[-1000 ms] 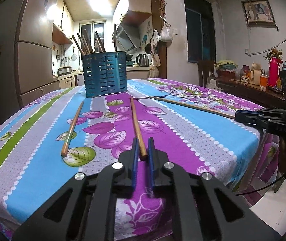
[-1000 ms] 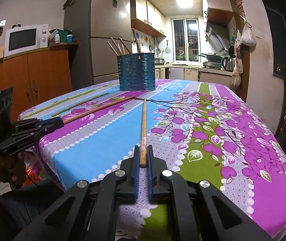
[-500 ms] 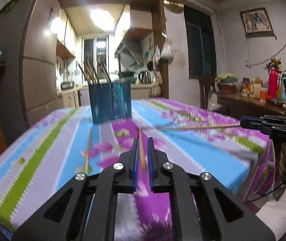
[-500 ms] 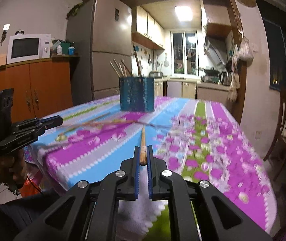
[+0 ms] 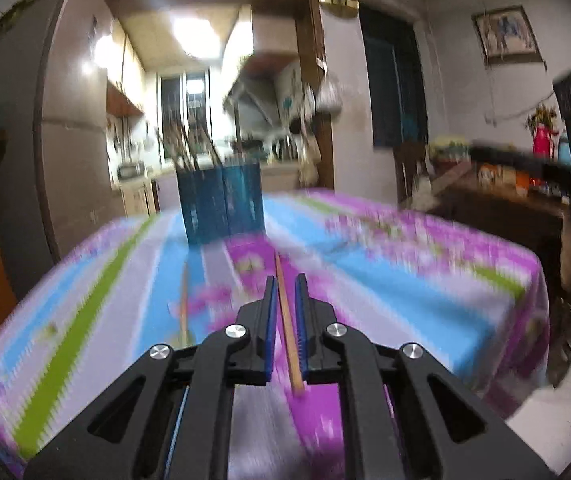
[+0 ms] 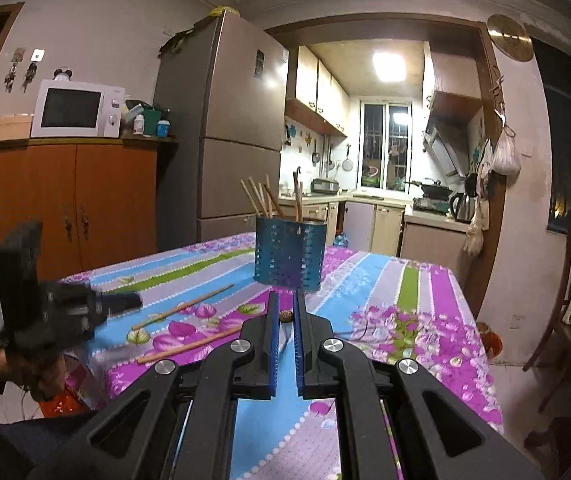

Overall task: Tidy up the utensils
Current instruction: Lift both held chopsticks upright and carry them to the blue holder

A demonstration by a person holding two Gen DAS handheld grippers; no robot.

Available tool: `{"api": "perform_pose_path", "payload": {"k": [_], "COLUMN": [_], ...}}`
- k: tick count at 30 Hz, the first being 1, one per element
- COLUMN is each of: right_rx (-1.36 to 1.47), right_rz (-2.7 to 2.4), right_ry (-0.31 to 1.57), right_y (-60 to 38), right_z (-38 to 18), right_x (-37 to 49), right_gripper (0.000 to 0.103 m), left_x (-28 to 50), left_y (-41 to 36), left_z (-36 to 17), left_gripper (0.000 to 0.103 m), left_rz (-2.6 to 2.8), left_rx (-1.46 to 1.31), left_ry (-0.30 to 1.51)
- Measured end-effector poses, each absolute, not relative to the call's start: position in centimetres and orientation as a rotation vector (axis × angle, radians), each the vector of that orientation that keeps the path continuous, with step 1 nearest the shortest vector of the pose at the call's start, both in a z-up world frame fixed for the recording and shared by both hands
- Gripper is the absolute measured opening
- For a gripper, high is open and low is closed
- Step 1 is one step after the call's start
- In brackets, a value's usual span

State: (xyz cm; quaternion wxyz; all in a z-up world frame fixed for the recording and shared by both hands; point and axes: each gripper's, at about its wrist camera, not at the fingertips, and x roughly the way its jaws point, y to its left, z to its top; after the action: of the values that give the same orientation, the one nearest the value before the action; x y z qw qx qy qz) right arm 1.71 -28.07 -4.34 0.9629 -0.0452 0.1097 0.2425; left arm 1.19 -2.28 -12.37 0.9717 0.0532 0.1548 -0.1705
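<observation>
A blue perforated utensil holder (image 6: 288, 256) with several wooden chopsticks in it stands at the table's far end; it also shows blurred in the left wrist view (image 5: 221, 206). My left gripper (image 5: 285, 304) is shut on a wooden chopstick (image 5: 287, 320) and holds it above the table, pointing at the holder. My right gripper (image 6: 284, 312) is shut on another chopstick, seen end-on as a small round tip (image 6: 285, 315). Two chopsticks (image 6: 183, 307) (image 6: 189, 345) lie on the cloth at left. The left gripper (image 6: 117, 303) shows in the right wrist view.
The table carries a striped floral cloth (image 6: 405, 320). A fridge (image 6: 221, 120) and an orange cabinet (image 6: 73, 204) with a microwave (image 6: 77, 109) stand at left. A sideboard with bottles (image 5: 525, 184) and a chair (image 6: 565, 300) stand at right.
Both grippers have lifted their chopsticks off the table and risen. The right chopstick has tipped up until it points along the camera axis. The left wrist view is motion-blurred.
</observation>
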Motion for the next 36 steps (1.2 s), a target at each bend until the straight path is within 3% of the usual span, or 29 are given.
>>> {"api": "perform_pose_path", "payload": {"k": [10,36], "right_rx": [-0.056,-0.057], "right_rz": [0.471,0.466], "right_ry": [0.279,0.265], "right_y": [-28.0,-27.6], "right_z": [-6.3,-6.3], "right_x": [1.5,0.9], "right_gripper": [0.008,0.008], "left_x": [2.0,1.6], "left_y": [-2.4,-3.1], "left_z": [-16.9,-16.5], "left_gripper": [0.009,0.005], "left_rz": [-0.32,-0.316], "left_rx": [0.139,0.16], "left_ry": [0.369,0.361]}}
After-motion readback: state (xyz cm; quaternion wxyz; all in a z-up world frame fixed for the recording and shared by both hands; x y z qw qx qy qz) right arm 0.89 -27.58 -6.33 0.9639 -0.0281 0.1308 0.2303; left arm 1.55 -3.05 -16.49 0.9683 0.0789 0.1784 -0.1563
